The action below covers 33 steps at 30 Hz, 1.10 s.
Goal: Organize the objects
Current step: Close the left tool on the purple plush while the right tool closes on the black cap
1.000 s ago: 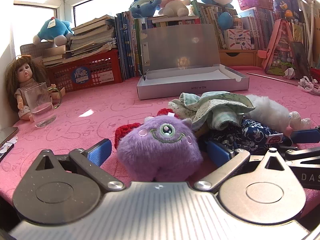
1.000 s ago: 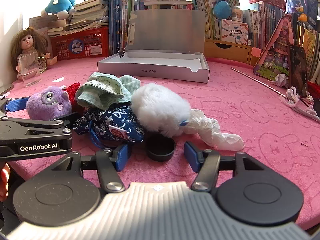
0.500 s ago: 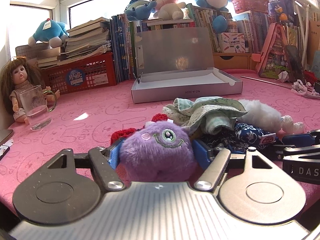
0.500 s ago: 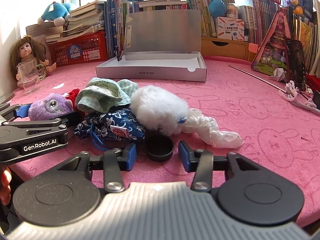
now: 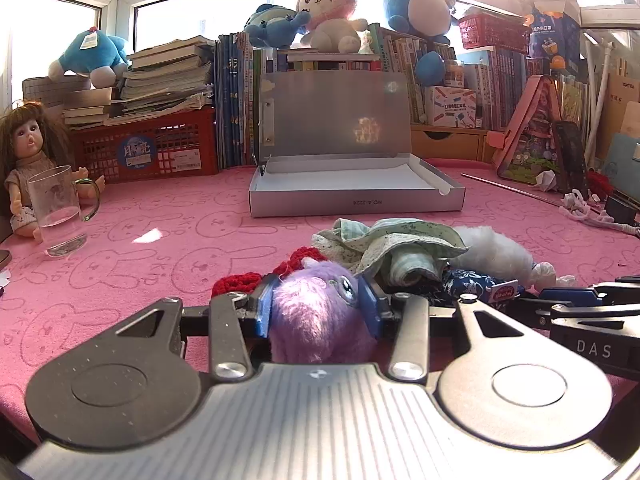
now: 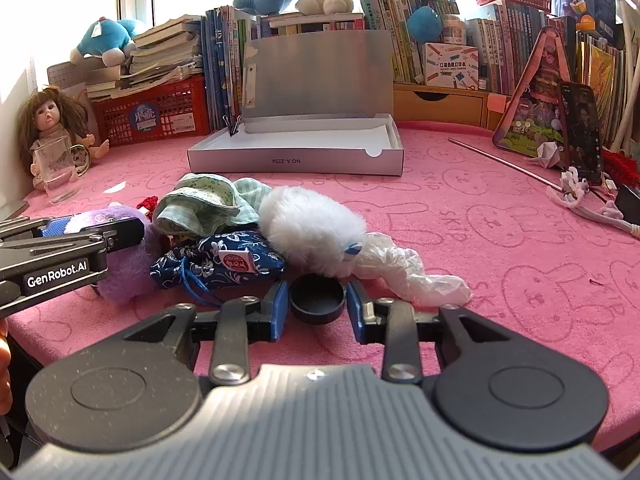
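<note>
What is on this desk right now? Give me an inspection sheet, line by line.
Surface: pink rabbit-print tablecloth, covered, dry.
Job's things: purple plush monster, black round lid, white fluffy toy, blue floral pouch, open grey box.
Clutter: glass mug, doll, metal rod.
Grippers: left gripper closing, pads squeezing the plush; right gripper closing, lid between jaws, slight gaps.
Cables: white cord, far right.
Surroundings: red basket, books, plush toys.
</note>
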Each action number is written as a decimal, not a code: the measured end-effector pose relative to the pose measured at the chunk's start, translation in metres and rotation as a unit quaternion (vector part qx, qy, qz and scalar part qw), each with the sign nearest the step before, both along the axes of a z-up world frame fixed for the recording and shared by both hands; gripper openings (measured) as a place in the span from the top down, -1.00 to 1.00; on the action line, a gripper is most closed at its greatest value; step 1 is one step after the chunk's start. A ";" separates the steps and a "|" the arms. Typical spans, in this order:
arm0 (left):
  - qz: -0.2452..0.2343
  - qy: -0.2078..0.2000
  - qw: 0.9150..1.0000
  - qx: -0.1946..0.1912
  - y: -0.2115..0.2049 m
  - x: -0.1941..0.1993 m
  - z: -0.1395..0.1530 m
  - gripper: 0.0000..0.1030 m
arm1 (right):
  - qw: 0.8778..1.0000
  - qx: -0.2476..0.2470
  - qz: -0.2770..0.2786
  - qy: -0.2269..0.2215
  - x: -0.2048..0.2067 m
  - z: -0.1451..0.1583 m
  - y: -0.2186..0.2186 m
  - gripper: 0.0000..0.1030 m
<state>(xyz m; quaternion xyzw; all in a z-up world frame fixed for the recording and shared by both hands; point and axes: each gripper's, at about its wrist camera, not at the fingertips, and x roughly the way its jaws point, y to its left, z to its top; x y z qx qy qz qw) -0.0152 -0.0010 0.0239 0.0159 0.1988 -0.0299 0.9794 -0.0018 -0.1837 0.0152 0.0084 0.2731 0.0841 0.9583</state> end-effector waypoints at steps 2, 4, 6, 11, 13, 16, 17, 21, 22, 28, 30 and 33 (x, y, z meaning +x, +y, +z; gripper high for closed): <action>-0.001 0.004 1.000 -0.005 0.001 -0.002 0.001 0.04 | 1.000 -0.001 -0.003 0.000 -0.001 0.000 -0.001 0.28; -0.008 0.009 1.000 -0.016 0.005 -0.005 0.005 0.12 | 1.000 -0.001 -0.006 0.001 -0.002 0.000 -0.003 0.28; -0.020 0.009 0.999 -0.028 0.009 -0.010 0.010 0.27 | 1.000 0.001 -0.008 0.000 -0.004 0.001 -0.006 0.28; -0.011 -0.003 1.000 -0.013 0.012 -0.015 0.010 0.27 | 1.000 0.002 -0.014 0.005 -0.002 -0.001 -0.008 0.28; 0.002 -0.005 1.000 0.008 0.011 -0.015 0.005 0.18 | 1.000 0.005 -0.015 0.011 -0.001 -0.003 -0.008 0.28; -0.008 -0.007 1.000 0.024 0.007 -0.017 0.003 -0.37 | 1.000 0.004 -0.015 0.013 -0.001 -0.004 -0.007 0.27; -0.010 -0.008 0.999 0.032 0.005 -0.018 0.001 -0.47 | 1.000 0.003 -0.016 0.013 -0.002 -0.005 -0.007 0.27; -0.014 -0.008 0.998 0.060 -0.006 -0.018 -0.009 -0.58 | 1.000 0.005 -0.020 0.018 0.000 -0.007 -0.007 0.27; -0.010 -0.005 0.998 0.067 -0.008 -0.016 -0.013 -0.59 | 1.000 0.006 -0.020 0.019 0.000 -0.007 -0.008 0.26; 0.013 0.013 0.994 0.106 -0.017 0.000 -0.034 -0.61 | 1.000 0.006 -0.021 0.022 0.000 -0.010 -0.007 0.21; 0.017 0.015 0.994 0.103 -0.017 0.003 -0.038 -0.64 | 0.999 0.005 -0.021 0.024 0.001 -0.011 -0.007 0.21; 0.020 0.011 0.995 0.099 -0.017 0.005 -0.038 -0.64 | 0.999 0.003 -0.021 0.024 0.001 -0.012 -0.006 0.21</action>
